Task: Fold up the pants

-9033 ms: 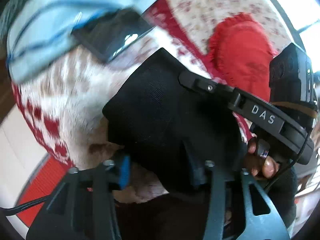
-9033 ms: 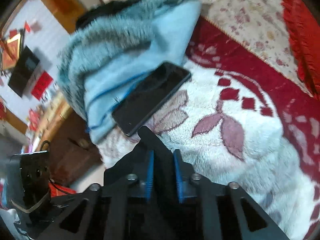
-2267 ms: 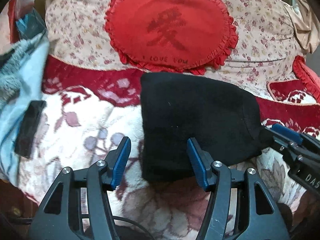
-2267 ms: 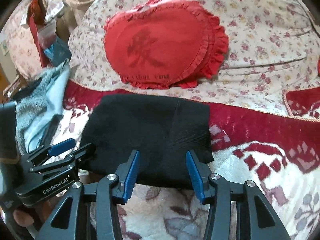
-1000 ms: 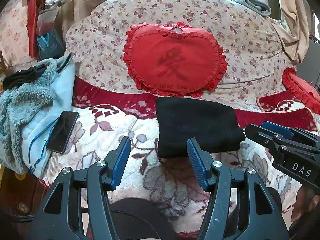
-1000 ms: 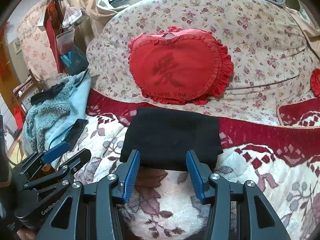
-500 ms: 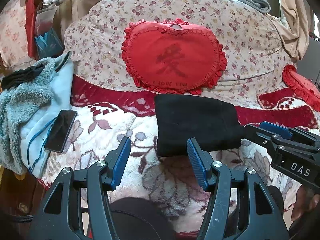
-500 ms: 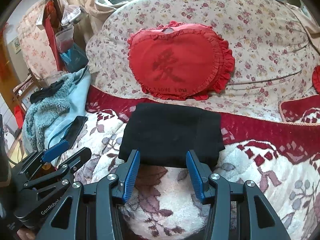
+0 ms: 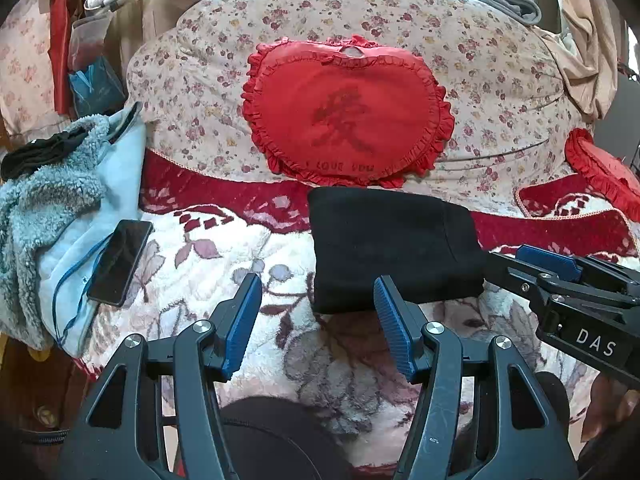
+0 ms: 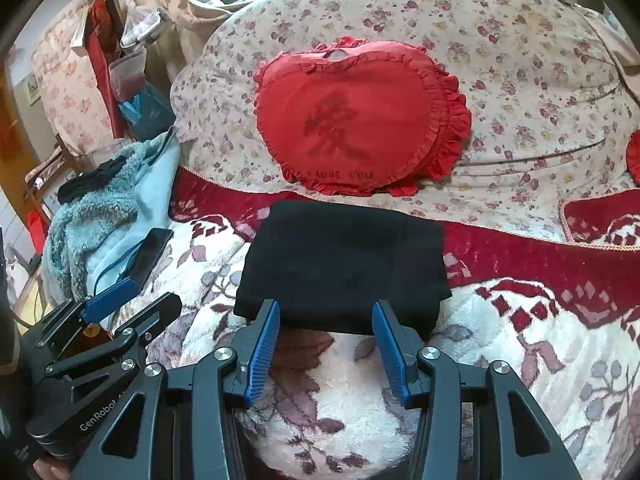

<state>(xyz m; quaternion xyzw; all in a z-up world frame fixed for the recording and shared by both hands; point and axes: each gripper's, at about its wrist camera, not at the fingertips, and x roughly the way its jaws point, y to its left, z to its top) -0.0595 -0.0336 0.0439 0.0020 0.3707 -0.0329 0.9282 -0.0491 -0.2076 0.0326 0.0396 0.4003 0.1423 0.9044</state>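
In the left wrist view, going from left to right, a fluffy blue blanket (image 9: 60, 208) is sitting at the left edge, and a dark phone (image 9: 120, 262) is lying on it. Next, the left gripper (image 9: 318, 322) is showing at the bottom middle of the frame. Its blue pads are standing wide apart and nothing is between them. It is holding nothing. The black pants (image 9: 390, 258) are lying just above it, in the middle of the frame, on the flowery bed cover (image 9: 208, 280). They are looking like a neat, thick square. A red heart pillow (image 9: 348, 114) is leaning behind them. At the right edge, the right gripper (image 9: 560, 276) is poking in beside the pants, not touching them.

In the right wrist view, the left gripper (image 10: 108, 312) is showing at the lower left. The pants (image 10: 344, 268) are sitting in the middle, and the right gripper (image 10: 326, 336) is hanging at the bottom middle, just in front of their near edge. Its pads are wide apart too, and it is holding nothing.

It looks like the folding is nearly done or all done, because the pants are already a small tidy bundle and both grippers are off them. If one more fold is wanted, a gripper needs to go down to an edge, pinch all the layers together, and lift them over. If not, only a little patting flat is left.
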